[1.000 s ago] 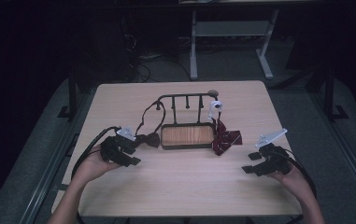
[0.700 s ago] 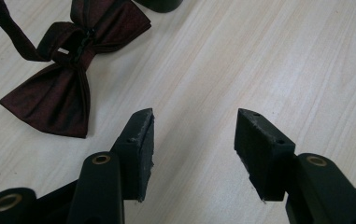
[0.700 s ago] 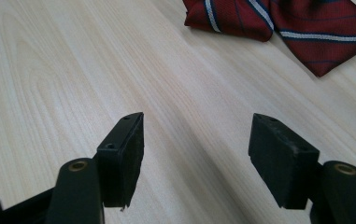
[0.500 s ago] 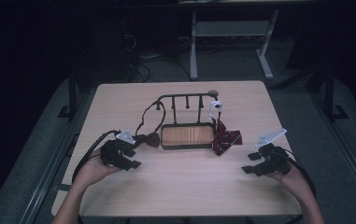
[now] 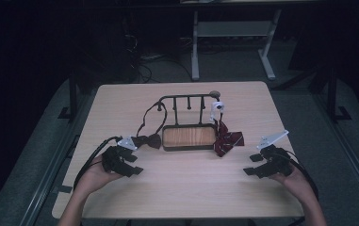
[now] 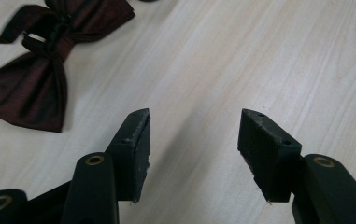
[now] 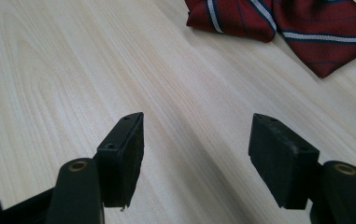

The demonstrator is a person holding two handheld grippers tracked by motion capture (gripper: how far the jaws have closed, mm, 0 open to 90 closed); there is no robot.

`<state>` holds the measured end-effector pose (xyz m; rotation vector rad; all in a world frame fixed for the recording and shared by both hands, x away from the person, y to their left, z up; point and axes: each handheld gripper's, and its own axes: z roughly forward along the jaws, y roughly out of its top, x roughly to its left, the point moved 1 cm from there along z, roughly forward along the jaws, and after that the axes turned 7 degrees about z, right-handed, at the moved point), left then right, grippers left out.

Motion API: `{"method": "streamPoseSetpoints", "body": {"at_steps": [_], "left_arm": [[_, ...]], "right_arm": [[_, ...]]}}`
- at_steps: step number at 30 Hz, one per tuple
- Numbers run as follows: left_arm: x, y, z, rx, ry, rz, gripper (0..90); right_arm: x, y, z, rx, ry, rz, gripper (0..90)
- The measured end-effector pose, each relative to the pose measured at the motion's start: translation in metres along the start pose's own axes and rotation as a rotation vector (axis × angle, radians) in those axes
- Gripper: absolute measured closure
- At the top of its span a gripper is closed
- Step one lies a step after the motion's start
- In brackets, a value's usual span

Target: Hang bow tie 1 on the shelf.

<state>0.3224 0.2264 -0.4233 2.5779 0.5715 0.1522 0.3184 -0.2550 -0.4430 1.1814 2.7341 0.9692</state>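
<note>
Left gripper low over table, jaws just been opening, apart with nothing between, dark bow tie just ahead beside rack, striped tie at rack's right end, right gripper open wide, empty.

Dark bow tie was cut off by left gripper view's top-left edge; striped tie was cropped at right gripper view's top.

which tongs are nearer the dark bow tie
Left. The left tongs sit just below the dark bow tie, open and empty; the right tongs lie across the table, past the tray.
</note>
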Motion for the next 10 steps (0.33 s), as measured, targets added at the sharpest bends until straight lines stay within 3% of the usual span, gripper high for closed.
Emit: {"method": "streamPoseSetpoints", "body": {"at_steps": [3, 10], "left_arm": [[-0.0034, -0.0028, 0.0024, 0.019, -0.003, 0.008, 43.6], [-0.0102, -0.0055, 0.0072, 0.012, -0.008, -0.010, 39.1]], "right_arm": [[0.0001, -0.0002, -0.0008, -0.002, 0.000, -0.003, 35.4], [0.0009, 0.0008, -0.0004, 0.001, 0.002, -0.010, 35.5]]}}
